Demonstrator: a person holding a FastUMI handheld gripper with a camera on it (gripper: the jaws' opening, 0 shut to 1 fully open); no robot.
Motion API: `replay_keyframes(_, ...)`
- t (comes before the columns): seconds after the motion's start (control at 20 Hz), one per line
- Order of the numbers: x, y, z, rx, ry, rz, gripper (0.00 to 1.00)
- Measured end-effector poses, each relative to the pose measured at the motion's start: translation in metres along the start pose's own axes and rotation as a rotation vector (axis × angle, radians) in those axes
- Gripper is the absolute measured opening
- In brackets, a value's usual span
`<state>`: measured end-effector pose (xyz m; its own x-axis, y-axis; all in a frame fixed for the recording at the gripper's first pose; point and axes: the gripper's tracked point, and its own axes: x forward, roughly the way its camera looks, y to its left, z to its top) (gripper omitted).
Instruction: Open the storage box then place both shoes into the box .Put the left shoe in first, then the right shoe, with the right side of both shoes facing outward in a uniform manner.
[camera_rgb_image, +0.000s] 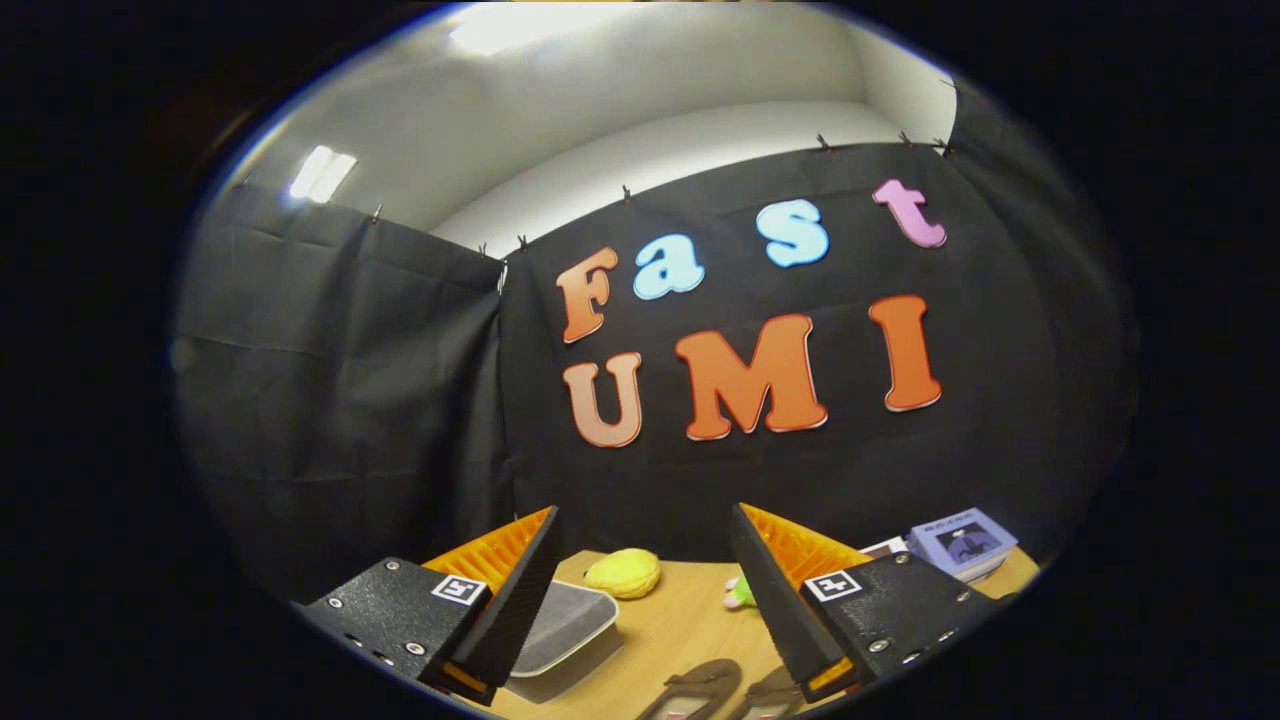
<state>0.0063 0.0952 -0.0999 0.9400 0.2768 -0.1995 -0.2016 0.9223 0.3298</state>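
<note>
Yellow plush toy (622, 573) on wooden worktop (680, 630) near black cloth wall (340, 400). Small green toy (739, 594) well right of it. Blue book (962, 540) atop stack at far right. Ceiling light (322, 174) lit.

Your gripper (645, 590) hangs wide open, holding nothing; finger bodies look like textured matt plastic with metal screws. Table (670, 625) is smooth light wood, slight sheen. Storage box (565, 625) near the table's left edge: grey lid, fine woven-looking texture. Shoes (715, 690) at the front edge look matt, soft. Yellow toy (623, 573) by the back edge looks plush. Booth wall (340, 400) is creased matt cloth.
</note>
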Motion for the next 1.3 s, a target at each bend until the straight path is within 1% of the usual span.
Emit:
replay_keyframes(0.1, 0.012, 0.015, -0.034, 0.08, 0.1, 0.052, 0.99)
replay_keyframes(0.25, 0.029, 0.023, -0.087, 0.203, 0.27, 0.083, 0.99)
replay_keyframes(0.35, 0.038, 0.033, -0.118, 0.286, 0.346, 0.116, 1.0)
replay_keyframes(0.45, 0.044, 0.039, -0.136, 0.347, 0.408, 0.133, 1.0)
replay_keyframes(0.65, 0.052, 0.054, -0.173, 0.455, 0.513, 0.166, 0.98)
replay_keyframes(0.9, 0.06, 0.081, -0.212, 0.536, 0.63, 0.209, 0.97)
replay_keyframes(1.1, 0.069, 0.093, -0.242, 0.582, 0.683, 0.214, 0.97)
replay_keyframes(1.3, 0.076, 0.106, -0.265, 0.664, 0.723, 0.23, 0.97)
